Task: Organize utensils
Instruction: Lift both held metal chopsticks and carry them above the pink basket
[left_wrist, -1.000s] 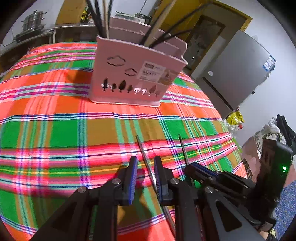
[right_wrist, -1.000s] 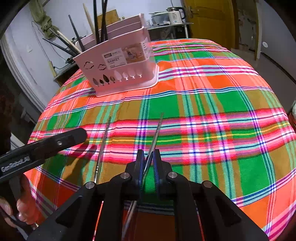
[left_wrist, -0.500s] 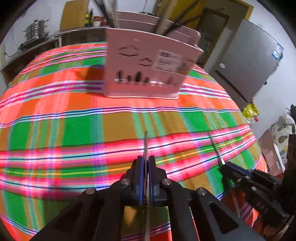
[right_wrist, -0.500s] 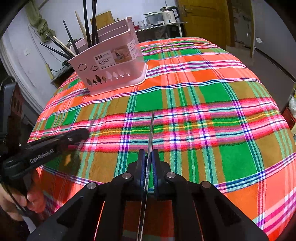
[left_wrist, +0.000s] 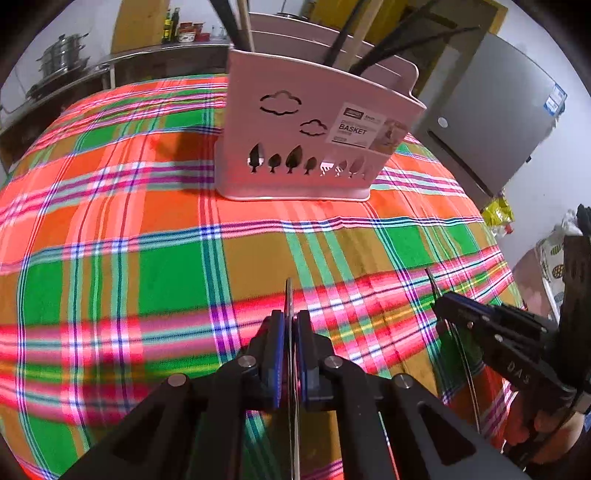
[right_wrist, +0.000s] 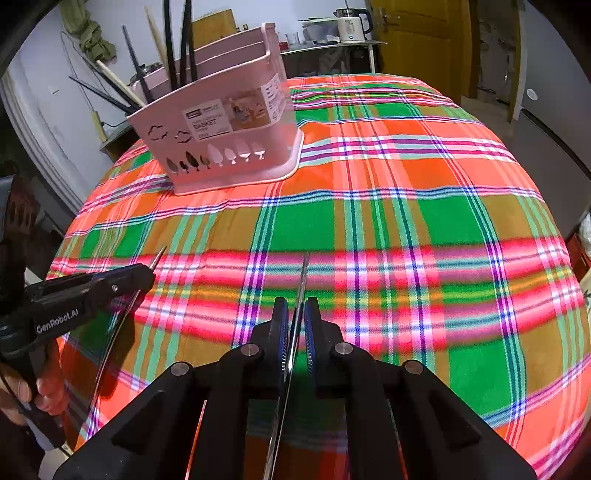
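Observation:
A pink utensil basket (left_wrist: 310, 147) stands at the far side of the plaid tablecloth; it also shows in the right wrist view (right_wrist: 221, 129) and holds several dark and wooden sticks. My left gripper (left_wrist: 290, 321) is shut on a thin metal chopstick (left_wrist: 289, 295) whose tip points toward the basket, lifted above the cloth. My right gripper (right_wrist: 296, 310) is shut on a second metal chopstick (right_wrist: 303, 273), also off the cloth. Each gripper shows in the other's view, the right gripper (left_wrist: 443, 299) at the right, the left gripper (right_wrist: 147, 271) at the left.
The plaid cloth (right_wrist: 406, 221) covers a round table. A grey fridge (left_wrist: 491, 122) stands right of the table, a counter with steel pots (left_wrist: 62, 62) behind it, a kettle (right_wrist: 351, 24) and yellow door (right_wrist: 413, 37) at the back.
My left gripper closed on the chopstick that lay between its fingers and lifted it. Both grippers have moved closer to the basket, each carrying its chopstick.

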